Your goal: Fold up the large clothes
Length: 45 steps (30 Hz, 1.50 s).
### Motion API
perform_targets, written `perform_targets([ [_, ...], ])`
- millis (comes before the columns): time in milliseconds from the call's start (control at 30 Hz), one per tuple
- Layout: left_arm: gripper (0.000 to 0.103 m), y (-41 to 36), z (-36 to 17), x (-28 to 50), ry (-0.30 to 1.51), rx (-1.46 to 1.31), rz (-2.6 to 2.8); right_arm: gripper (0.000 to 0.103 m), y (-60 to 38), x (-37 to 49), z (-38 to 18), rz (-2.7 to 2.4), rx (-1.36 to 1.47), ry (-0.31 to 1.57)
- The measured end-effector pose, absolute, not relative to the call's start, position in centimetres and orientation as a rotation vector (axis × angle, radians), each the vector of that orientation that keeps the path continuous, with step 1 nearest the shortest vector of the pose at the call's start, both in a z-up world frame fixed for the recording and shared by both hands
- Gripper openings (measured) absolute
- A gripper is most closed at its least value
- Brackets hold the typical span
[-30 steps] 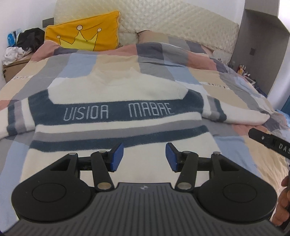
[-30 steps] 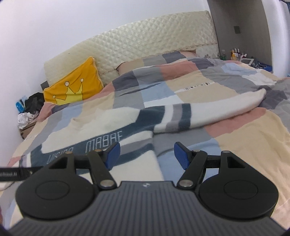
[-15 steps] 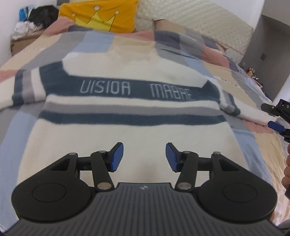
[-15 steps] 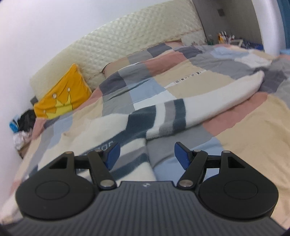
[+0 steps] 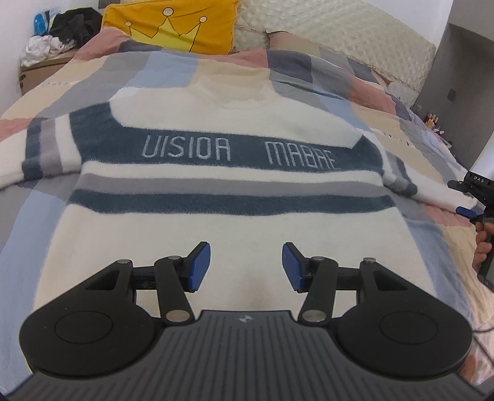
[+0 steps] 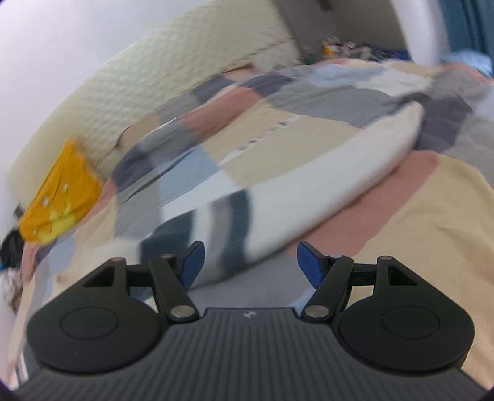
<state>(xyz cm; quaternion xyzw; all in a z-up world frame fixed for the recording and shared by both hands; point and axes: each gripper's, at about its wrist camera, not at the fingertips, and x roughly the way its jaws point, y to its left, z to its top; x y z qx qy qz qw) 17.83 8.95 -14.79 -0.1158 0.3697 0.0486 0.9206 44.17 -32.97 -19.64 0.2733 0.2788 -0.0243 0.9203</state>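
Nearest in the left wrist view, the left tool [image 5: 246, 266] hangs over the lower body of the sweater [image 5: 234, 197] with its blue pads spread apart and nothing between them; whether the pads touch the knit cannot be told. In the right wrist view, which is blurred, the right tool [image 6: 248, 263] is likewise spread wide and empty, aimed at the striped upper part of the right sleeve [image 6: 278, 197]; the same tool shows at the right edge of the left view, just beside the cuff end of that sleeve, with a hand [image 5: 483, 246] on its handle. The sweater lies face up and flat on the patchwork quilt [image 5: 173, 64] of the bed, hem toward the cameras, collar away, both sleeves stretched out sideways, a dark band with pale lettering across the chest. It looks like a thick, fuzzy knit: soft, limp, probably fairly light for its bulk, and likely to sag and stretch if lifted by one point. The nap should give the pads good friction, so slipping seems a small risk; dragging the quilt along with it seems the greater one. A sensible hold for a first fold would be the sleeve near the cuff or at the shoulder seam, pinching only the knit and lifting it clear before carrying it across the chest. Beyond the collar sits a yellow cushion [image 5: 176, 24] with a crown drawn on it, against the quilted cream headboard [image 5: 355, 34].
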Motion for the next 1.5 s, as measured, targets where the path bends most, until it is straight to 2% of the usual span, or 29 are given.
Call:
perform_targets([
  [333, 0.058, 7.3, -15.6, 20.7, 0.767, -0.203, 0.085, 0.070, -42.1, 48.8, -24.8, -0.169, 0.804, 0.509],
  [433, 0.058, 7.0, -15.8, 21.4, 0.770, -0.207, 0.090, 0.081, -43.3, 50.3, -25.5, -0.172, 0.808, 0.489],
  [733, 0.058, 6.5, -17.8, 24.4, 0.828, -0.201, 0.147, 0.078, -48.5, 54.1, -27.9, -0.222, 0.890, 0.396],
  [833, 0.058, 6.2, -18.5, 25.4, 0.853, -0.214, 0.152, 0.070, -50.0, 54.9, -28.1, -0.216, 0.939, 0.375],
  [900, 0.058, 5.9, -18.7, 25.9, 0.863, -0.213, 0.155, 0.056, -50.5, 55.5, -27.9, -0.216, 0.923, 0.382],
  [933, 0.058, 5.7, -18.8, 26.0, 0.864, -0.209, 0.159, 0.040, -50.7, 55.8, -27.8, -0.226, 0.913, 0.388],
  [967, 0.058, 5.6, -18.8, 26.1, 0.864, -0.205, 0.163, 0.018, -51.1, 55.9, -27.8, -0.243, 0.909, 0.392],
  [1000, 0.058, 5.5, -18.7, 26.2, 0.864, -0.203, 0.165, 0.014, -51.4, 55.9, -27.7, -0.244, 0.908, 0.390],
  [1233, 0.058, 6.1, -17.1, 25.8, 0.835, -0.229, 0.184, 0.012, -50.1, 56.1, -23.3, -0.145, 0.791, 0.320],
  [1500, 0.058, 7.9, -14.2, 23.4, 0.767, -0.280, 0.194, 0.012, -45.7, 54.3, -12.8, 0.020, 0.751, 0.157],
])
